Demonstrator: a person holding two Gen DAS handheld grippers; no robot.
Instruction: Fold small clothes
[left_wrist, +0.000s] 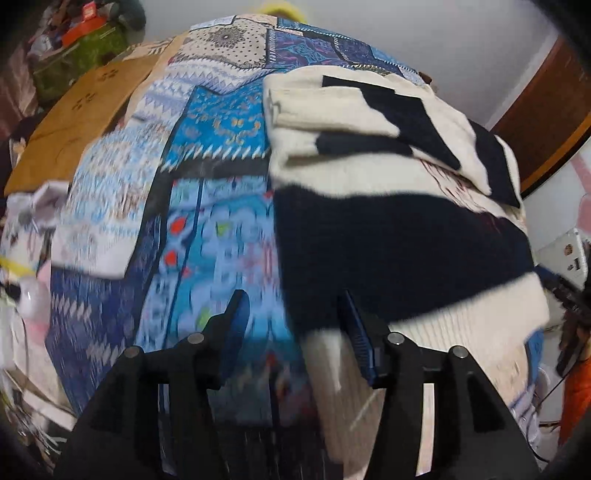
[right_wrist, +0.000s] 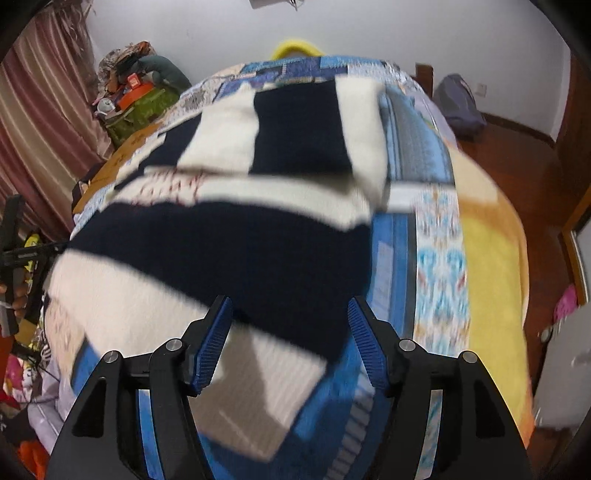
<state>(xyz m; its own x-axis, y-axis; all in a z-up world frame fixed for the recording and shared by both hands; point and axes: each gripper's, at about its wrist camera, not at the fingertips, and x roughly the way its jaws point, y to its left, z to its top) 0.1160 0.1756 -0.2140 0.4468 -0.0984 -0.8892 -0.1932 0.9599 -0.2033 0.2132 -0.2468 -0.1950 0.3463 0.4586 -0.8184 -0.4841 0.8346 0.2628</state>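
Both grippers hang over the striped sweater (right_wrist: 229, 240), spread on the patchwork quilt (left_wrist: 207, 206) with its sleeves folded in at twelve o'clock. The left gripper (left_wrist: 291, 325) has its jaws apart, holding nothing, at the hem's left edge; the right gripper (right_wrist: 290, 325) is likewise spread and empty at the hem's right corner. My worry: the thick knit could slip out of a shallow pinch, or a finger could snag the quilt and drag it up with the fold.
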